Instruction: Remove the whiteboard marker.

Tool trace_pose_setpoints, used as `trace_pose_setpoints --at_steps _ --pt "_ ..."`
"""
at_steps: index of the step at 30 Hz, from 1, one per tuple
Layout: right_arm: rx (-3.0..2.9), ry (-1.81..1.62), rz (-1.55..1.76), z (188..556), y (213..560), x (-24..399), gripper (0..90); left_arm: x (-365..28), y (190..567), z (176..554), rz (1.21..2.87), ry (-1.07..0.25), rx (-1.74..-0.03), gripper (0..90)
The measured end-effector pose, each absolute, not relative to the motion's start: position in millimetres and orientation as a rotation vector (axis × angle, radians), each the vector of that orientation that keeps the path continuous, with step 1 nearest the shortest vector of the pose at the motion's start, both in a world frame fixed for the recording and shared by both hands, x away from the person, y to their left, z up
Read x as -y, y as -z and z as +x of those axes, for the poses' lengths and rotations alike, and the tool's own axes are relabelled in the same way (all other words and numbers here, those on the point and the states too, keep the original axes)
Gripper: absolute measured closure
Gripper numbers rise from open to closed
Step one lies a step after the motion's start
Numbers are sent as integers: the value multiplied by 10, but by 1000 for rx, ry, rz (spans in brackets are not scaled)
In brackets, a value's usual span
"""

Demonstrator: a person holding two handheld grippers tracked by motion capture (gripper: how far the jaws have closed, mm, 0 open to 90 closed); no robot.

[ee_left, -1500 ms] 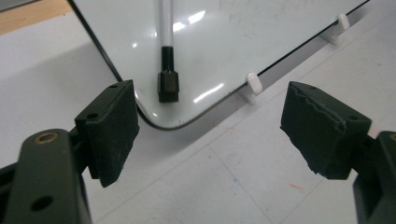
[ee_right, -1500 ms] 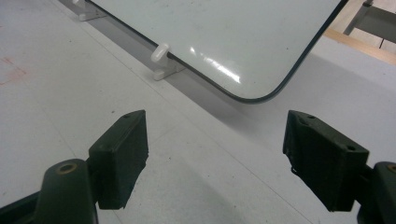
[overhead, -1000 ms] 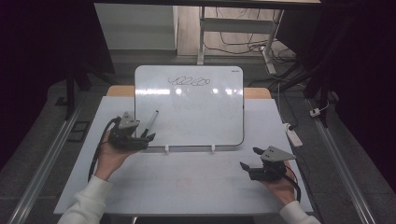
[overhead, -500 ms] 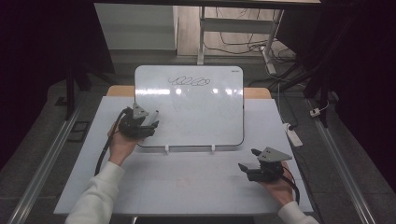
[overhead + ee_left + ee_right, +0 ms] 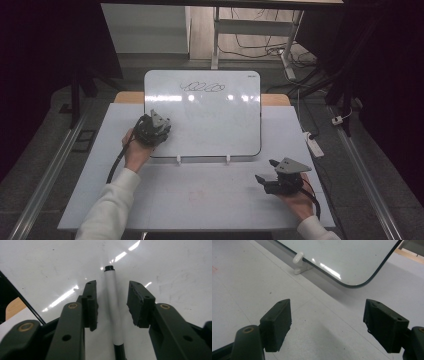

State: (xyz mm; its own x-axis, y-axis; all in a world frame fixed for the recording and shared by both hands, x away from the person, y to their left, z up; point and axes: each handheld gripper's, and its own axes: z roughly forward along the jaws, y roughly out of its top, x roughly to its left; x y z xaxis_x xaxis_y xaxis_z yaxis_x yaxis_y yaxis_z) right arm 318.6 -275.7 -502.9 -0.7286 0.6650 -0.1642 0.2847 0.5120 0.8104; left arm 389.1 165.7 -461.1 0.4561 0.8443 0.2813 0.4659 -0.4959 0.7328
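**Left tool straddles the marker on the whiteboard; right tool idle and open**

At the left side of the table, the left tool sits over the left edge of the whiteboard, held by the person's left hand. In the left gripper view its jaws stand apart on either side of a white marker that lies flat on the board, running lengthwise between them; a gap shows on each side, so the jaws are not touching it. The marker's black end points away past the jaw tips.

Scribbles mark the top of the board. Two white clips hold its near edge.

Toward the table's near right corner, the right tool rests low over the bare tabletop, jaws wide open with nothing between them, well apart from the marker. Its view shows the board's rounded corner ahead.
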Motion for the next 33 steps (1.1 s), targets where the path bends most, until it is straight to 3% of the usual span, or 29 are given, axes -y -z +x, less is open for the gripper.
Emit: trace_pose_setpoints --at_steps 10,25,33 --pt "-2288 -1090 782 3185 5032 2755 222 -1558 4647 3864 2164 -925 -1051 793" --pt "-2268 -1119 801 3183 5016 2772 233 -1608 4519 3760 2131 -882 -1007 815" --pt "-2269 -1249 853 3211 4964 2769 258 -1667 4299 3575 1969 -696 -921 815"
